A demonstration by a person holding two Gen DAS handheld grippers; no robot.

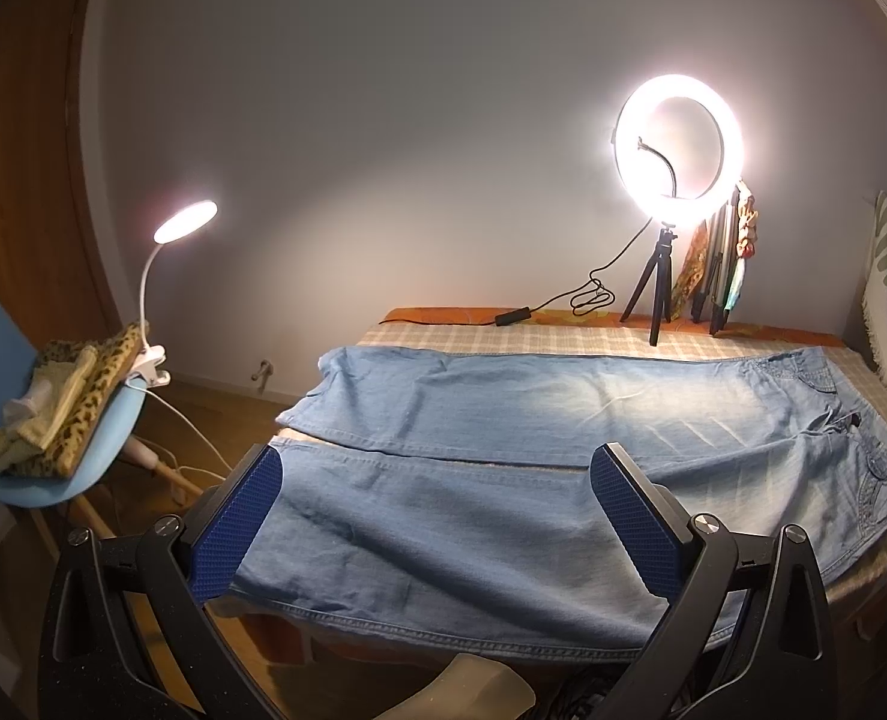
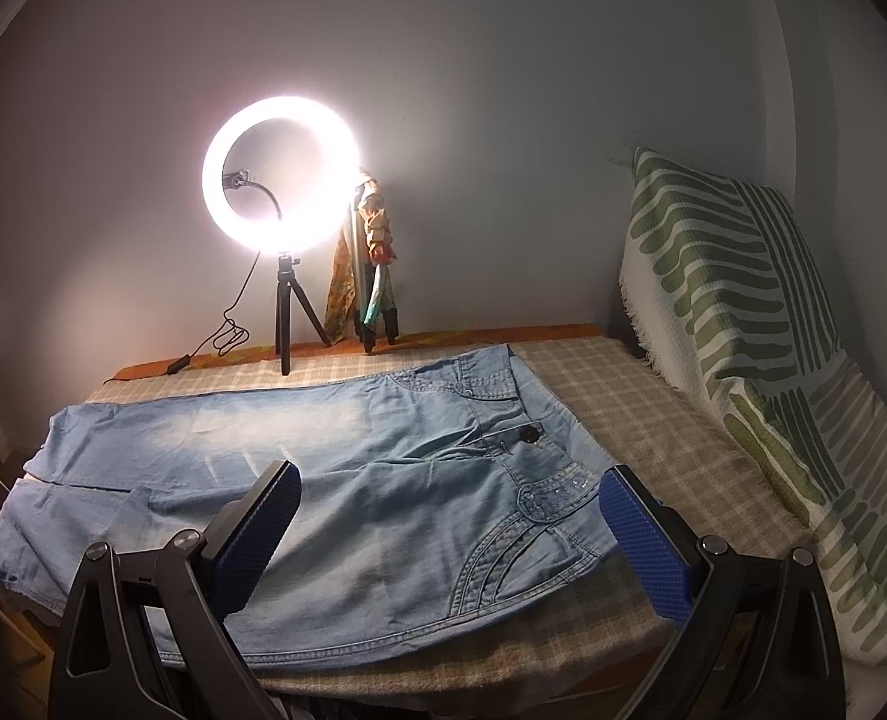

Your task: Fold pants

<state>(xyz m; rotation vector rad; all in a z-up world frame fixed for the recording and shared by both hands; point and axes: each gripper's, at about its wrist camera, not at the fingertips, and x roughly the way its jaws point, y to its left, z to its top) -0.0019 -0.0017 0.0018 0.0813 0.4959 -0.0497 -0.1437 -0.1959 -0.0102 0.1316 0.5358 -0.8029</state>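
Note:
Light blue denim pants (image 1: 503, 420) lie spread flat on a checked bed cover (image 1: 563, 339), legs to the left, waist to the right. My left gripper (image 1: 437, 468) is open, empty, above the near leg by its hem. In the right wrist view the pants (image 2: 335, 450) show their waistband, button (image 2: 529, 434) and front pockets. My right gripper (image 2: 449, 486) is open and empty, above the near hip pocket by the waist.
A lit ring light on a tripod (image 1: 677, 147) with its cable stands at the bed's far edge by the wall. A green-striped pillow (image 2: 743, 324) leans at the right. A blue chair (image 1: 41, 420) with clothes and a clip lamp (image 1: 184, 221) stands left of the bed.

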